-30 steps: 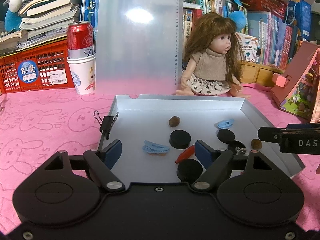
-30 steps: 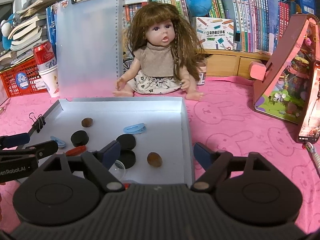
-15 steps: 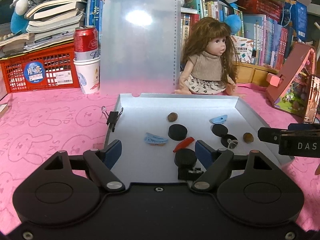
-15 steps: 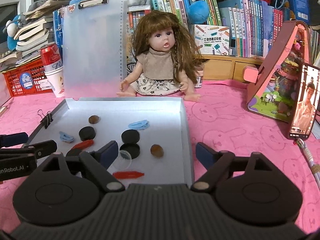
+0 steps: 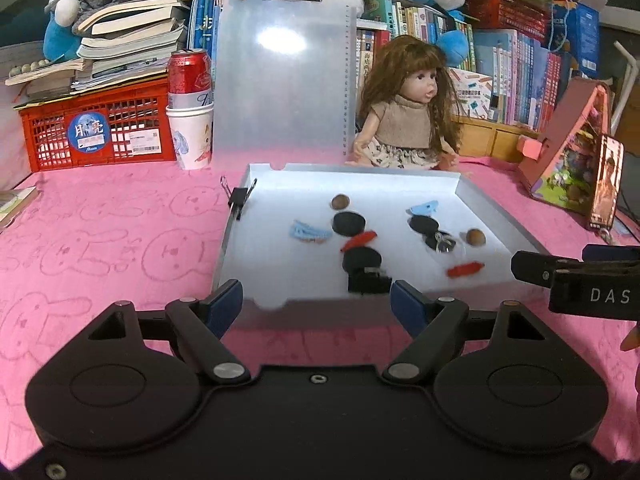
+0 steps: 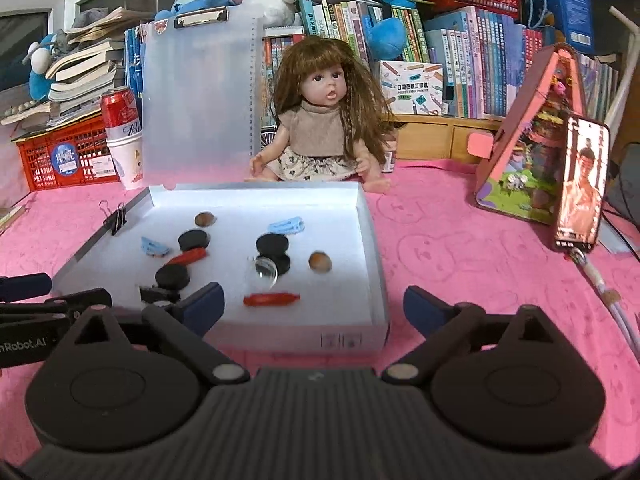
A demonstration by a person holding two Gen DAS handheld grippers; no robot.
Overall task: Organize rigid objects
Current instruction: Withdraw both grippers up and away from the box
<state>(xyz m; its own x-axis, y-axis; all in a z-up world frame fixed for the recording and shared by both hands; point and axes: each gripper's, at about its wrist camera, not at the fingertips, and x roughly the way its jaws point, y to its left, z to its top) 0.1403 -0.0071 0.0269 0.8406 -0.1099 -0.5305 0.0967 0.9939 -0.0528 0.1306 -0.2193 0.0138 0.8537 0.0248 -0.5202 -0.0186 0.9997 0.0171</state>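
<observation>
While the left gripper (image 5: 316, 300) is held at the near edge of the white tray (image 5: 492, 216), its blue-padded jaws stand wide apart with nothing between them. In the left wrist view the tray rests on a pink cloth (image 5: 112, 232). A black binder clip (image 5: 239, 200) is clamped on the tray's left wall near the far corner. Inside lie black discs (image 5: 349, 223), blue clips (image 5: 310, 233), two brown nuts (image 5: 340, 201) and two red pieces (image 5: 465, 269). A small black block (image 5: 368, 282) sits close to the near edge. A doll (image 5: 408, 120) sits beyond the far edge, beside an upright translucent clipboard (image 5: 284, 76).

In the right wrist view the right gripper (image 6: 314, 306) is likewise spread open and empty, positioned at the tray's near right corner (image 6: 376, 336). A clear lens (image 6: 266, 270) lies touching a black disc (image 6: 273, 244) mid-tray. A red piece (image 6: 271, 299) lies near the near edge; a brown nut (image 6: 320, 261) lies toward the right wall. A phone (image 6: 582, 184) leans against a pink toy house (image 6: 528, 152) at the cloth's right side.
</observation>
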